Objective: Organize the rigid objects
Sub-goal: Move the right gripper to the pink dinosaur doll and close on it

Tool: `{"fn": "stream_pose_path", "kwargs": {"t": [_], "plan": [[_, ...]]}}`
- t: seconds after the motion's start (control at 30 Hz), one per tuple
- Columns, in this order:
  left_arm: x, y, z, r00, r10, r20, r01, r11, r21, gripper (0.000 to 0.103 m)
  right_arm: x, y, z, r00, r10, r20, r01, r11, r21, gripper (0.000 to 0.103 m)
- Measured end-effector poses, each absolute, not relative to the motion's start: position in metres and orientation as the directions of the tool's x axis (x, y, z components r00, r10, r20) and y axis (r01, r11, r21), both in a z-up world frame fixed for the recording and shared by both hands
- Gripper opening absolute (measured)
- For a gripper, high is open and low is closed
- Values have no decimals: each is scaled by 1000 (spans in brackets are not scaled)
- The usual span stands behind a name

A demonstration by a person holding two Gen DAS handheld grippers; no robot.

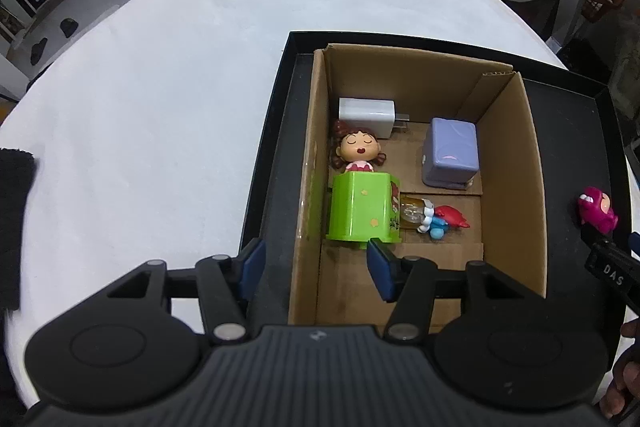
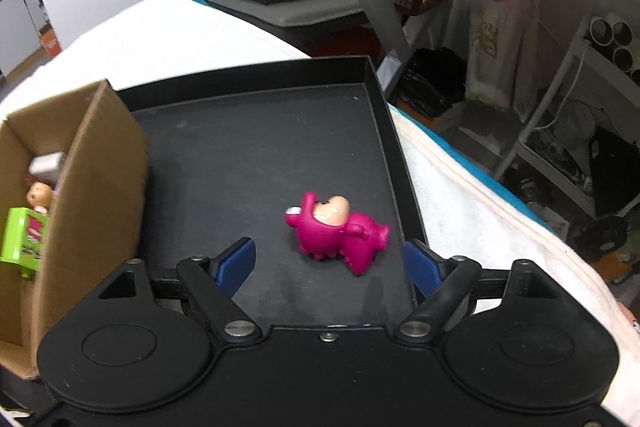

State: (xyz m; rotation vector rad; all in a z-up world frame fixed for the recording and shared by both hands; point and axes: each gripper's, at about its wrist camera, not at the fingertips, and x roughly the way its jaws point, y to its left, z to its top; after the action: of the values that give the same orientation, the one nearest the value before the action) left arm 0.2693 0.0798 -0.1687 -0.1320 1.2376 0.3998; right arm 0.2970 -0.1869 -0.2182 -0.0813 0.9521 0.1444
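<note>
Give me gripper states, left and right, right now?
Left gripper: open, holding nothing; the green toy box sits just ahead in the cardboard box.
Right gripper: open, empty, above the pink figurine on the black tray.

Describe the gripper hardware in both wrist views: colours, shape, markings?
Both match: the left gripper and right gripper have matte black bodies with two round domed housings, ribbed centre section, silver screws, angled black linkage arms and blue pads. Small logo on the left gripper's ribbed part. No cables visible.
</note>
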Motion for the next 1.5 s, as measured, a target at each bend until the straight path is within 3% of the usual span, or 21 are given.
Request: {"fn": "stream_pose_path", "kwargs": {"t": [0.43,0.73,0.93,1.1,1.17,1.4,1.5], "plan": [[276,71,-169,255,254,-933,-359,921,152,56,311,-178,-242,551,15,-835,-190,976,-107,80],[279,67,-166,250,267,-931,-355,920,168,56,319,-164,-246,633,0,-774,-249,947,-203,78],[279,66,-165,249,265,-931,-355,920,167,56,323,-168,-246,632,27,-774,-246,955,-168,77],[278,66,-165,255,256,-933,-357,921,155,56,322,-171,-245,602,66,-796,-267,956,-123,65],[276,65,-163,261,251,-932,-356,923,149,56,321,-171,-245,588,78,-805,-278,954,-111,56],[267,67,-161,272,231,-934,-361,925,123,56,312,-168,-243,544,82,-835,-295,950,-99,50],[261,69,-159,279,226,-933,-364,924,114,56,309,-165,-243,530,101,-842,-316,945,-85,33]]}}
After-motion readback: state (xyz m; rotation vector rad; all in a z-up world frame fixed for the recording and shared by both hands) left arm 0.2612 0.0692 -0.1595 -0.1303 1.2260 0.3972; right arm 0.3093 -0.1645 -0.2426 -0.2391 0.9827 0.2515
